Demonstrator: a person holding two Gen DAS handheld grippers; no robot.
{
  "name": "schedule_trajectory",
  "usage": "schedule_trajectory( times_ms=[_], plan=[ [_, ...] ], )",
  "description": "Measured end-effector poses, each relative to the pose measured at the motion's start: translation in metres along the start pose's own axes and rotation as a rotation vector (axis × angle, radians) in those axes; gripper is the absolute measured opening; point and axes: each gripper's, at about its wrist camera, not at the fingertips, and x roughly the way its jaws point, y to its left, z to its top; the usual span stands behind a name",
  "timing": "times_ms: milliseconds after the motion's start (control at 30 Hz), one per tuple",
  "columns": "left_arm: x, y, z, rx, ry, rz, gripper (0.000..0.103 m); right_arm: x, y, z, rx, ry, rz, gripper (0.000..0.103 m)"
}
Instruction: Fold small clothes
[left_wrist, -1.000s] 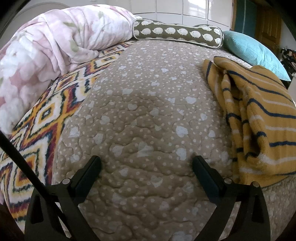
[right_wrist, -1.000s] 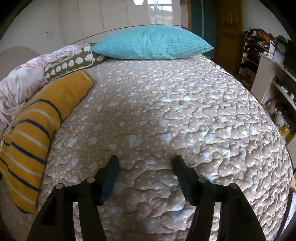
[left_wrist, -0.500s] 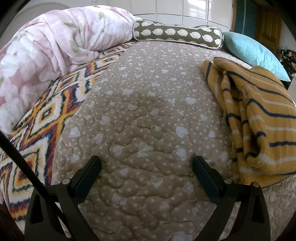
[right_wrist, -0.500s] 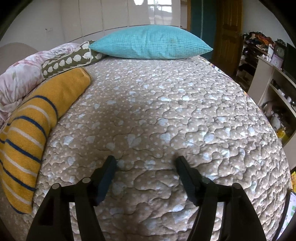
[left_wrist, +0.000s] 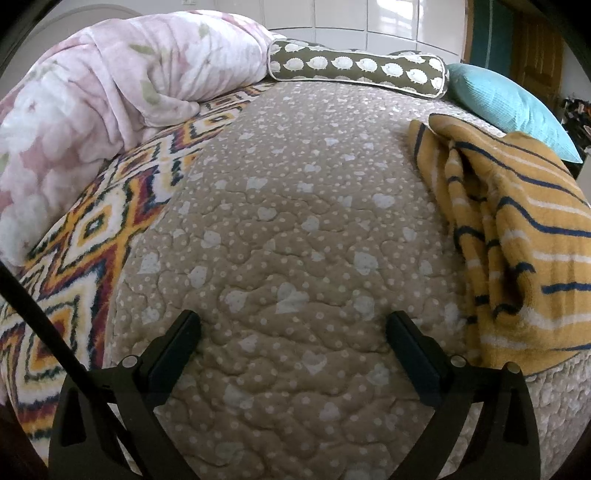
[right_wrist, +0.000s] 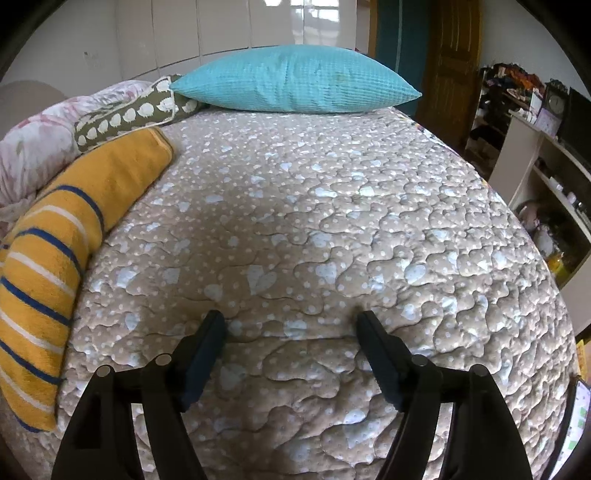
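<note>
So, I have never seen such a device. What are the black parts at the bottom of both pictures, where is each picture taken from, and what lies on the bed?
The black parts are two claws, each held in one of a person's hands. A camera sits on each claw and looks forward along its two fingers, so one picture comes from the left claw and the other from the right claw. Both claws are open and hold nothing. They hover over a bed with a beige quilt. A yellow striped sweater, the cloth to fold, lies between them, rumpled. At the far end are a teal pillow and a green bolster; a pink duvet is bunched on the left.
</note>
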Motion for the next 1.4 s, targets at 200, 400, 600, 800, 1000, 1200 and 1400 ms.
schedule_trajectory(
  times_ms=[200,400,600,800,1000,1200,1400],
  plan=[
    [0.001,0.000,0.000,-0.006,0.002,-0.007,0.102,0.001,-0.002,0.000,0.014,0.001,0.011,0.080],
    [0.002,0.001,0.001,-0.013,-0.004,-0.017,0.102,0.001,-0.003,0.000,0.024,0.001,0.014,0.081],
    [0.001,0.003,0.000,-0.011,-0.006,-0.012,0.102,0.000,0.000,0.000,0.014,0.002,-0.006,0.081],
    [0.000,0.002,-0.001,-0.012,-0.008,-0.011,0.102,-0.001,0.002,-0.001,0.004,0.002,-0.028,0.082],
    [0.000,0.002,-0.001,-0.017,-0.011,-0.016,0.102,0.002,0.000,0.004,0.004,0.035,-0.035,0.086],
    [-0.002,0.002,-0.002,-0.018,-0.016,-0.017,0.102,-0.035,0.008,0.030,0.051,-0.023,0.064,0.054],
    [-0.004,0.001,-0.003,-0.018,-0.018,-0.012,0.102,-0.051,0.101,0.061,-0.105,-0.072,0.326,0.028]
  ],
)
